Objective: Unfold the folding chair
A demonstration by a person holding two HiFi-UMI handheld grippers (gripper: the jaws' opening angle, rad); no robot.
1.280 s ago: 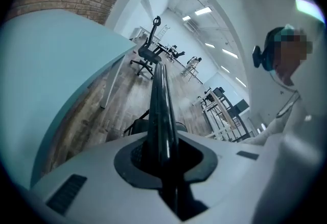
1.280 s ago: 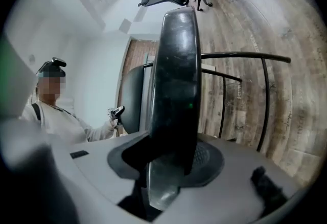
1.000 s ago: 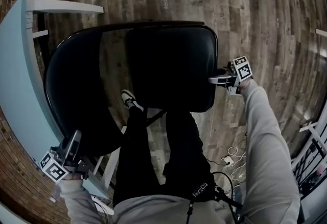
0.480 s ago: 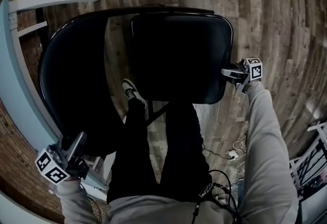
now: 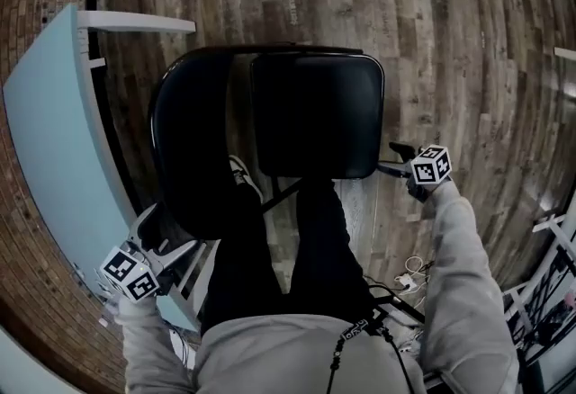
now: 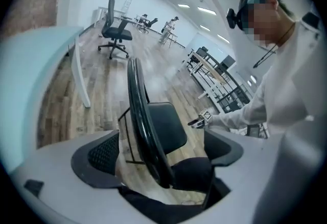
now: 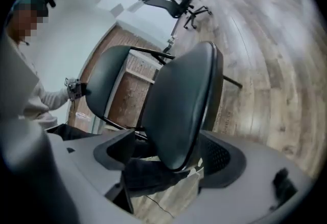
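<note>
The black folding chair (image 5: pixel 315 113) stands on the wood floor in front of me, backrest (image 5: pixel 193 140) at the left and seat at the right. My left gripper (image 5: pixel 166 235) is at the backrest's lower left edge. Its jaws are opening, and in the left gripper view (image 6: pixel 161 154) the backrest rim (image 6: pixel 145 115) runs between them untouched. My right gripper (image 5: pixel 396 158) sits just off the seat's right edge. Its jaws are opening too, and in the right gripper view (image 7: pixel 171 159) the seat's edge (image 7: pixel 179 105) stands between the wide-apart pads.
A light blue table (image 5: pixel 54 140) with white legs stands close on the left, against a brick wall. My legs and a shoe (image 5: pixel 238 174) are under the chair's near side. Cables and a plug strip (image 5: pixel 400 280) lie on the floor at the right. An office chair (image 6: pixel 115 34) stands farther off.
Both grippers have spread their jaws and let go of the chair. The right gripper has drawn back from the seat's edge, and the left has shifted right along the backrest.
</note>
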